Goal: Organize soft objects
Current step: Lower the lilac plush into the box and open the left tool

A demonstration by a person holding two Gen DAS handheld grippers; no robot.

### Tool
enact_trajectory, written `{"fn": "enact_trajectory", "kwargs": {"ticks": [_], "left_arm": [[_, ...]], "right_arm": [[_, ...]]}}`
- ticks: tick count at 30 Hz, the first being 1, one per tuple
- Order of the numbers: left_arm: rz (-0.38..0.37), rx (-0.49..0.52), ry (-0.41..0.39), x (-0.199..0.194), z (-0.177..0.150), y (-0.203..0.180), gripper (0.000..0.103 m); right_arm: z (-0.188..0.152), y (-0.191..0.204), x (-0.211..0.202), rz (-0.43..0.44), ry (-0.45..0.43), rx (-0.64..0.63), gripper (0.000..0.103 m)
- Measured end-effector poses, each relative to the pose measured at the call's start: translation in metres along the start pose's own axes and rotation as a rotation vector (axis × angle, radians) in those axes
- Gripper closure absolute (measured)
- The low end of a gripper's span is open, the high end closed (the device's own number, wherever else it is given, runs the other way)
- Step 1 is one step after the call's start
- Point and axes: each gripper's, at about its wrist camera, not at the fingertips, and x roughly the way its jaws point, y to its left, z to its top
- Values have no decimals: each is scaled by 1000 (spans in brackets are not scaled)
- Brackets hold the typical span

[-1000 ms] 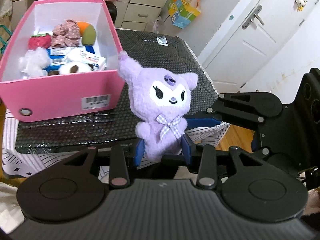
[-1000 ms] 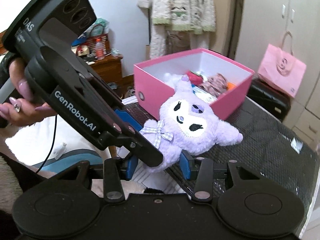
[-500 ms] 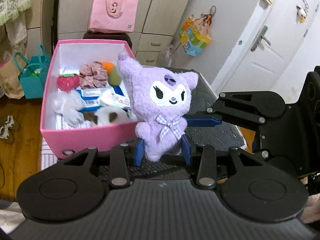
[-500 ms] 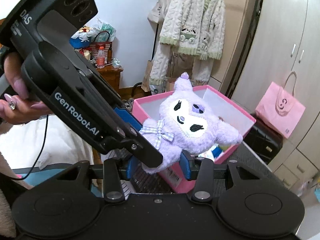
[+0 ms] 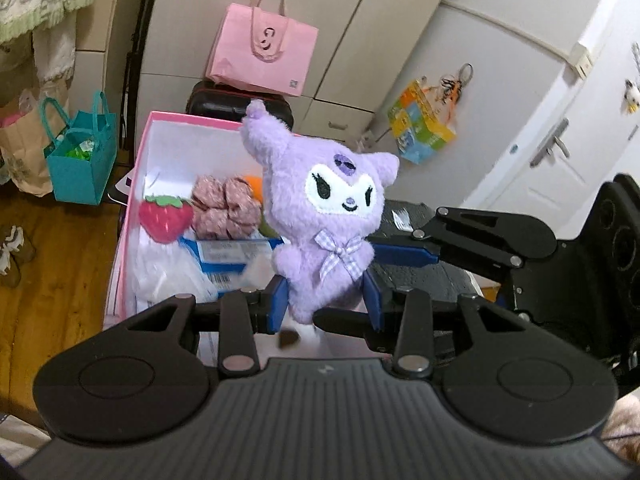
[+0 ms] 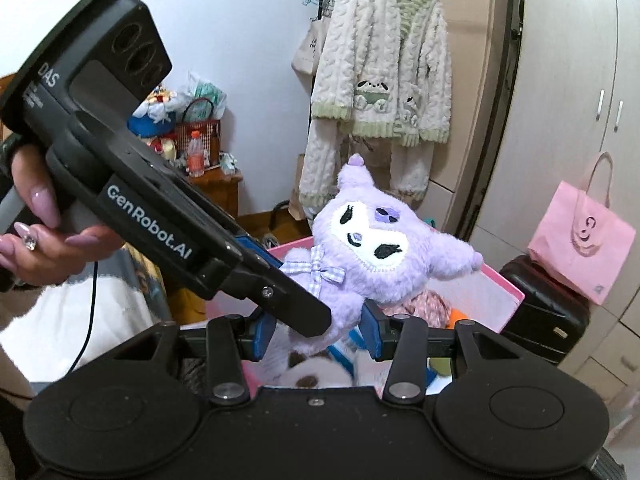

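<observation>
I now hold the purple plush (image 5: 328, 216) higher, over the pink box (image 5: 132, 184), which sits lower toward six o'clock.

Both the left gripper (image 5: 325, 306) and right gripper (image 6: 317, 334) have fingers pressed on one plush.

Both tools are matte black with blue finger pads and silver screws at the linkage pivots. The left tool (image 6: 316, 316) bears white "GenRobot.AI" and "DAS" lettering, three round recesses in its head and a thin black cable below. The left hand (image 6: 44, 236) has long glossy pale pink nails. The right tool (image 6: 318, 338) has a ribbed black body with two round discs.
</observation>
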Motion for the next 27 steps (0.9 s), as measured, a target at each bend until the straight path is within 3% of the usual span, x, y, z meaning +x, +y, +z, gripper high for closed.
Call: {"fn": "enact_trajectory", "kwargs": {"ticks": [9,14,22,27], "left_arm": [[53,-121,-6,40,25,46,65],[64,-173,15,47,20,65,65],[145,-134,39,47,10,66,64],[233,9,-3,44,4,48,62]], "right_arm": [[8,-42,60,89,52,83,53],[9,-51,84,168,103,165,53],[3,-42,108,208,188,149,54],[-4,-42,109,158,232,151,54]]}}
